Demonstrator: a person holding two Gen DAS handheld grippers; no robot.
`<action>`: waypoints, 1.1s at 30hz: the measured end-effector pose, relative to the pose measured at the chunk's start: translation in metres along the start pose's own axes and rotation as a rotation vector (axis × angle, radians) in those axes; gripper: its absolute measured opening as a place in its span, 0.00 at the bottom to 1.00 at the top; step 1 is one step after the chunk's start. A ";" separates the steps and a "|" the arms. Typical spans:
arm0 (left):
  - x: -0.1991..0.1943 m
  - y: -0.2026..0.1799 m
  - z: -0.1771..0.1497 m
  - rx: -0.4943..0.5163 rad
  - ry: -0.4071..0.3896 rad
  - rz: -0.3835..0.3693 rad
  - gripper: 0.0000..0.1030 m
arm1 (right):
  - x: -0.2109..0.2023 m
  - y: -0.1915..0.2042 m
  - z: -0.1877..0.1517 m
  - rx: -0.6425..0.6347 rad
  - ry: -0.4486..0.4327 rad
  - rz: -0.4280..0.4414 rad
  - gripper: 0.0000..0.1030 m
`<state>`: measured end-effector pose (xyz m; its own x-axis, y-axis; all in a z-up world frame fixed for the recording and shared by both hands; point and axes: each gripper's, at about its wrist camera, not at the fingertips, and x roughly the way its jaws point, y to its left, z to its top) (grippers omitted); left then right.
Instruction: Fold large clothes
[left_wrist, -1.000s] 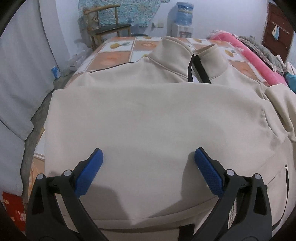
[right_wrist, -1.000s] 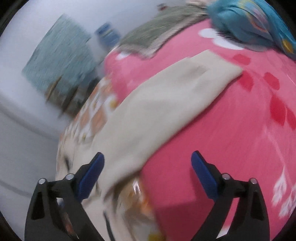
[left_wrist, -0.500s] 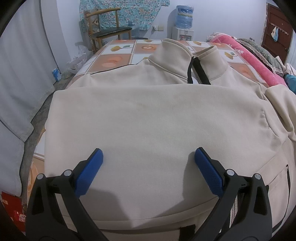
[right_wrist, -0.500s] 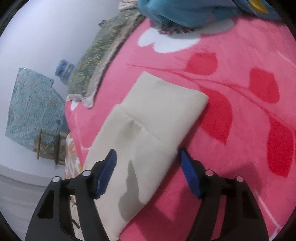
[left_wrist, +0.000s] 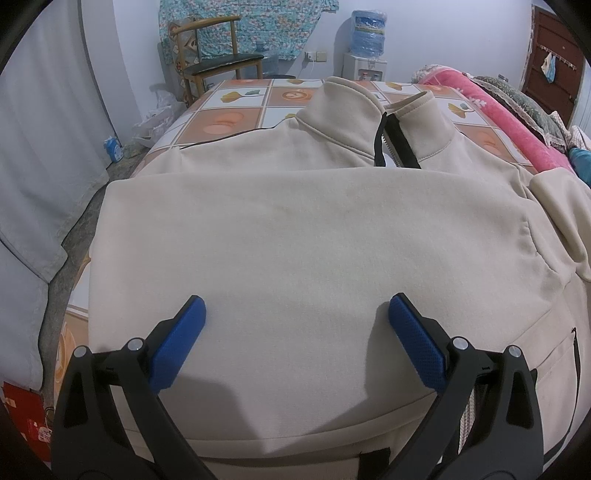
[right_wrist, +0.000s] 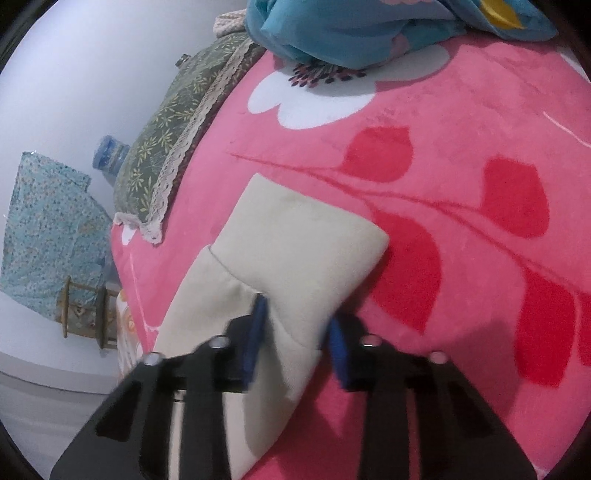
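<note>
A large cream zip-neck sweatshirt lies on the tiled tabletop, one side folded over its front, its collar at the far end. My left gripper is open and empty, hovering just above the folded part. In the right wrist view the sweatshirt's sleeve lies stretched over a pink blanket, its cuff farthest from me. My right gripper is closed on the sleeve just behind the cuff, with the fabric bunched between the blue pads.
A tiled tabletop shows beyond the sweatshirt. A wooden chair and a water dispenser stand at the far wall. A green lace-edged cushion and blue cloth lie on the pink blanket. A curtain hangs at the left.
My right gripper moved along the sleeve to the cuff and closed its jaws on it. The left gripper has stayed open in the same place.
</note>
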<state>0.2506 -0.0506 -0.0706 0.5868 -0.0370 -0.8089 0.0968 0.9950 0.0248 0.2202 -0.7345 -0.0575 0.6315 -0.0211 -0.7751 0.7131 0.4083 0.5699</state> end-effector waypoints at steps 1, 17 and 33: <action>0.000 0.000 0.000 0.000 0.000 0.000 0.94 | -0.004 0.002 -0.001 -0.009 -0.003 0.008 0.15; -0.045 -0.001 0.019 0.017 -0.039 0.054 0.92 | -0.171 0.161 -0.066 -0.468 -0.198 0.185 0.11; -0.092 0.077 -0.042 -0.106 -0.019 -0.099 0.34 | -0.207 0.374 -0.374 -1.146 -0.048 0.529 0.36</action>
<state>0.1704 0.0336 -0.0192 0.5936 -0.1358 -0.7933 0.0696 0.9906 -0.1175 0.2424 -0.2366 0.2140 0.7857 0.3628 -0.5011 -0.2864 0.9313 0.2251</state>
